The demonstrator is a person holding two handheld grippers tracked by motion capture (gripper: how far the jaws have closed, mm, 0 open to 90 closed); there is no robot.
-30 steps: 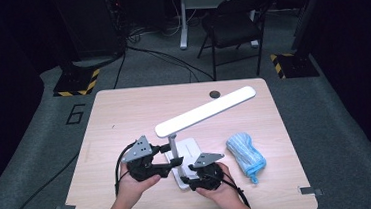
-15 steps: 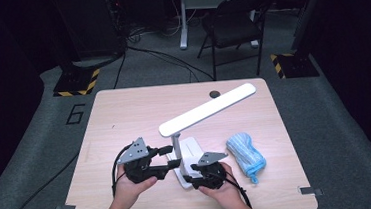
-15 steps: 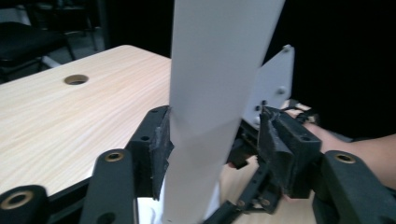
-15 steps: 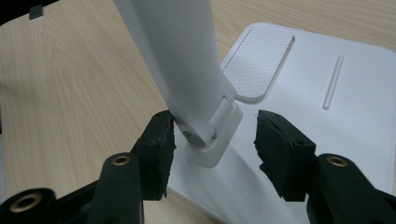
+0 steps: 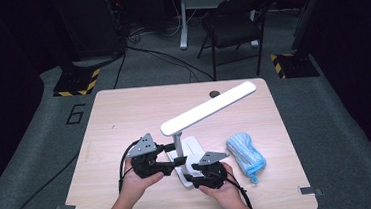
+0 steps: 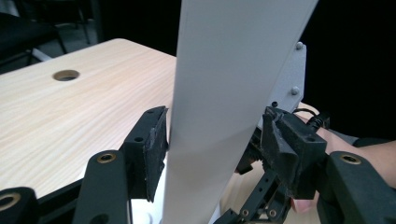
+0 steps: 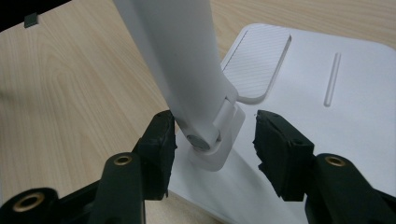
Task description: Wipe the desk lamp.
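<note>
A white desk lamp stands near the table's front: flat base (image 5: 195, 146), upright stem (image 5: 178, 144), long head bar (image 5: 209, 110) slanting up to the right. My left gripper (image 5: 176, 154) reaches in from the left with the stem (image 6: 224, 93) between its jaws. Those jaws have just been opening, the right pad (image 6: 280, 144) stands clear of the stem, and the gripper (image 6: 217, 144) is open. My right gripper (image 5: 189, 173) sits low at the base's front. Its jaws have closed a little around the stem's foot hinge (image 7: 205, 140), but the right pad (image 7: 275, 149) stays apart, so the gripper (image 7: 212, 135) is open.
A rolled blue cloth (image 5: 246, 152) lies right of the lamp base (image 7: 327, 140). A cable hole (image 5: 214, 94) marks the table's far side. Behind the table stand a black chair (image 5: 232, 25) and stand feet with yellow-black tape (image 5: 76, 83).
The left gripper has shifted slightly beside the stem. The lamp, the cloth and the right gripper stay where they were.
</note>
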